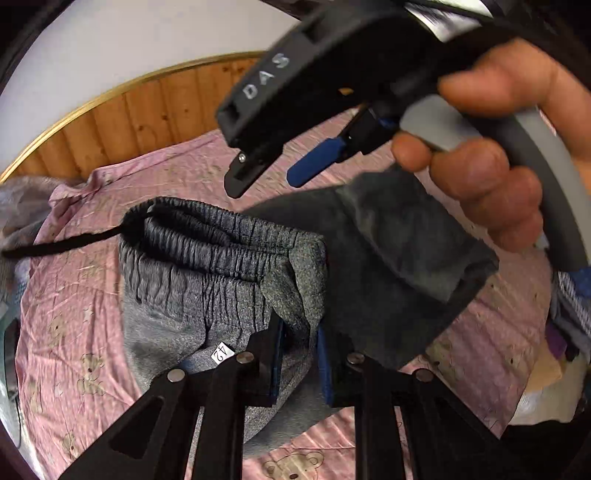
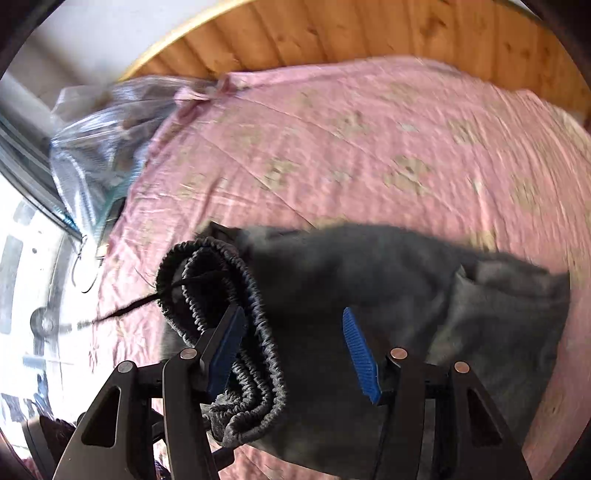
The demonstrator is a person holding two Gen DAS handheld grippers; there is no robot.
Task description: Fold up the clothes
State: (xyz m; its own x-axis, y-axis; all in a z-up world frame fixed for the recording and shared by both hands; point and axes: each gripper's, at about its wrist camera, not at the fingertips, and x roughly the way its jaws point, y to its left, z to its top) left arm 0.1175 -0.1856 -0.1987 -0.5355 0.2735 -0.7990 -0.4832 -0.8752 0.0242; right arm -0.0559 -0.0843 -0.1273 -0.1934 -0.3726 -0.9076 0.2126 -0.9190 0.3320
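On the pink bedsheet (image 1: 81, 295) printed with teddy bears lie grey sweatpants (image 1: 192, 295), folded over, their elastic waistband (image 1: 207, 243) bunched toward the headboard and a black drawstring (image 1: 55, 247) trailing off to one side. The left gripper (image 1: 301, 360) has its blue-padded fingers drawn narrow onto a fold of the grey fabric at the near edge of the pants, pinching it. The right gripper (image 2: 291, 350) hangs over the same garment with its jaws spread wide: one blue pad rests against the gathered waistband, the other stands over the darker cloth, and nothing is clamped between them. In the left wrist view that gripper appears above the pants, held in a person's hand (image 1: 491, 155).

A small white tag (image 1: 220, 353) on the pants reads "42". White letters "DAS" (image 1: 266, 76) are written on the right gripper's black body.

Behind the bed stands a wooden-plank headboard (image 2: 369, 29) with a pale wall above. A clear plastic bag (image 2: 96, 140) sits at the far corner of the bed.
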